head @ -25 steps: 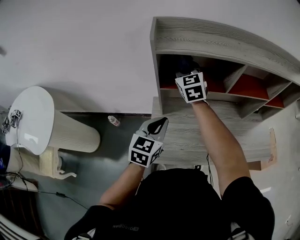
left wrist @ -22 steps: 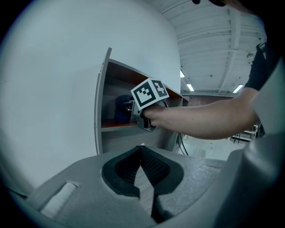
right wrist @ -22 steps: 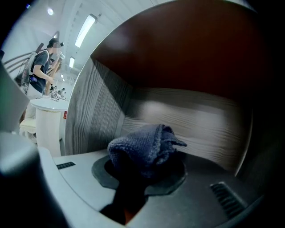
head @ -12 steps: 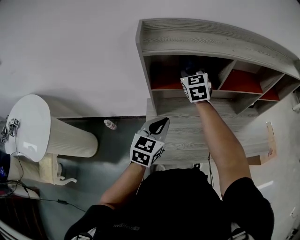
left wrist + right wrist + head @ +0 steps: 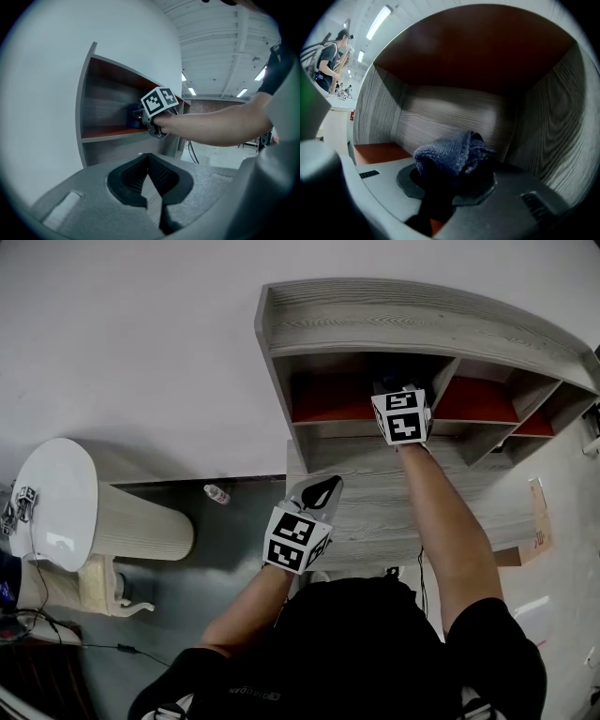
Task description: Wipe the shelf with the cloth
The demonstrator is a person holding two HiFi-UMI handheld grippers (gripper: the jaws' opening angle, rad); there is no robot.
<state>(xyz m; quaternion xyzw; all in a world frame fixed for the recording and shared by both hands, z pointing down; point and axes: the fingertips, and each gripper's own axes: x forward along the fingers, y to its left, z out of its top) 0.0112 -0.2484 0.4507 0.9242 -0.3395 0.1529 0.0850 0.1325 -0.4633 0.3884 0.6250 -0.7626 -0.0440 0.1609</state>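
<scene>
Right claw: we are clamping the right gripper [image 5: 451, 187] on the blue cloth [image 5: 452, 152].
Cloth: we are holding it inside the leftmost compartment of the shelf [image 5: 375, 310], near its right wall.
Left claw: we are hanging the left gripper [image 5: 152, 176] outside, below the shelf, jaws together on nothing.
Progress: we are judging the wiping under way here, with the compartments further right probably left to do.
</scene>
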